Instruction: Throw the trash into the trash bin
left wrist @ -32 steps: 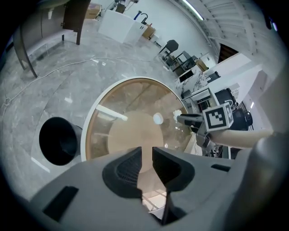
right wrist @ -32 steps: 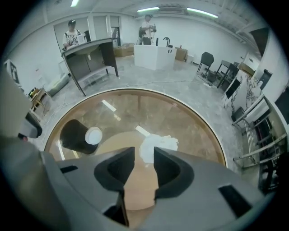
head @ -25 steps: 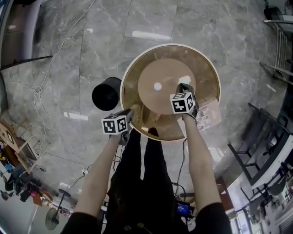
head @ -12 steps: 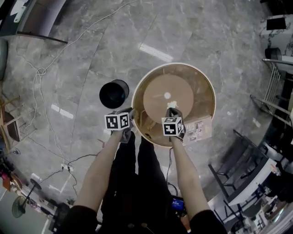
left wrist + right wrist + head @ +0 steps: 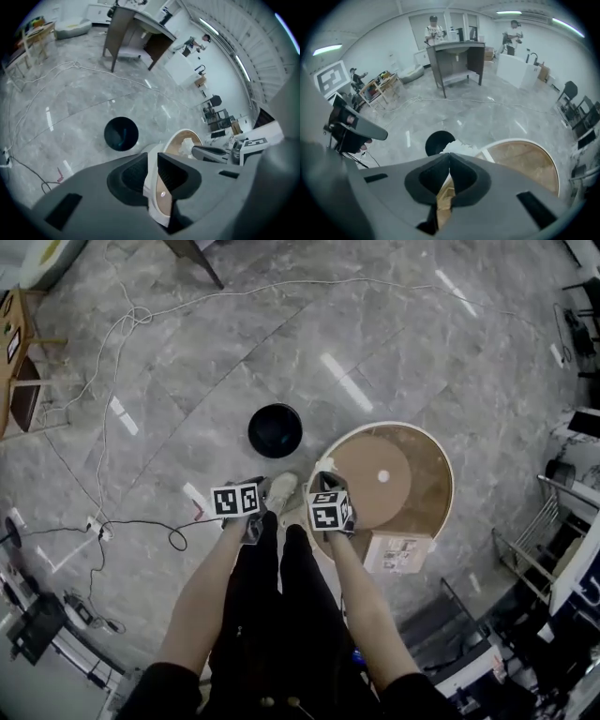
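A black round trash bin (image 5: pixel 275 430) stands open on the grey floor, left of the round brown table (image 5: pixel 412 507). My left gripper (image 5: pixel 265 493) hangs over the floor just this side of the bin, shut on a white paper cup (image 5: pixel 157 197); the bin (image 5: pixel 121 133) shows beyond its jaws. My right gripper (image 5: pixel 324 482) is over the table's left rim, shut on a crumpled white paper (image 5: pixel 457 147) that sticks out past its tips. The bin (image 5: pixel 438 140) lies just past that paper. The right gripper and its paper (image 5: pixel 188 146) also show in the left gripper view.
A cardboard box (image 5: pixel 398 552) lies against the table's near side. Cables (image 5: pixel 141 521) trail over the floor at the left. A dark desk (image 5: pixel 454 58) and several people stand far off across the room.
Both grippers have left the table top and swung left toward the bin. The right one carried the paper off the table; the table now sits to their right.
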### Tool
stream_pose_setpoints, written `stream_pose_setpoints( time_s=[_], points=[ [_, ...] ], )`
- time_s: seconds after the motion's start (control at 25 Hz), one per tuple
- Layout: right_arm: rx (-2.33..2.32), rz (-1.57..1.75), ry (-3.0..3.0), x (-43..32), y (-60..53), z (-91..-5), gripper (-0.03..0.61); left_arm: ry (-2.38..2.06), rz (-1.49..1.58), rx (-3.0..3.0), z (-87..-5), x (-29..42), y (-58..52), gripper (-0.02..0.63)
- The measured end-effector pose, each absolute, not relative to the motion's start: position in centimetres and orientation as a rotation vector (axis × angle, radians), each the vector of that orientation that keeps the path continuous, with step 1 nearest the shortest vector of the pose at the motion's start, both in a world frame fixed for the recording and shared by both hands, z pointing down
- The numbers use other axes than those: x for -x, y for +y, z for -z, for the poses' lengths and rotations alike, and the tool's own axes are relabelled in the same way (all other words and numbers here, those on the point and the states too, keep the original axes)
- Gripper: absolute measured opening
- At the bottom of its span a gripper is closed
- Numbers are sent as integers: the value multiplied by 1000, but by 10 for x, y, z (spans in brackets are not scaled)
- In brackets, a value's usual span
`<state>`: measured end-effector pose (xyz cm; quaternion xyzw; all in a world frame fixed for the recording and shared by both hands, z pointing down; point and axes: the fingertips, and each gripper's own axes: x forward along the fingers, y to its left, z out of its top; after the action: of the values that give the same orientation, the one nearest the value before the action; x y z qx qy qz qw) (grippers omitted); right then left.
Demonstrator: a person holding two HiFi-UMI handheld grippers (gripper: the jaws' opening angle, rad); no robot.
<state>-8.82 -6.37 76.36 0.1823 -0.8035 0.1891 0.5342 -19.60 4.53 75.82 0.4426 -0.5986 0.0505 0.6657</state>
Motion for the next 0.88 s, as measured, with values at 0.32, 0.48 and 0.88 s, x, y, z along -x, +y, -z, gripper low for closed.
stream_pose_setpoints(
  time_s=[0.32,0.48,0.88],
  points=[
    [-235,-343,-2032,199,-34,-755,49,-1476,68,-787,-762,256,127,67],
    [-202,-308,-2057,214,-23,-749,107,-1474,91,-759,-766,255,148,66],
    [-408,-397,-2021,137,-38,-734,21,-1371,-33,-940,-762,225,106,67]
  ],
)
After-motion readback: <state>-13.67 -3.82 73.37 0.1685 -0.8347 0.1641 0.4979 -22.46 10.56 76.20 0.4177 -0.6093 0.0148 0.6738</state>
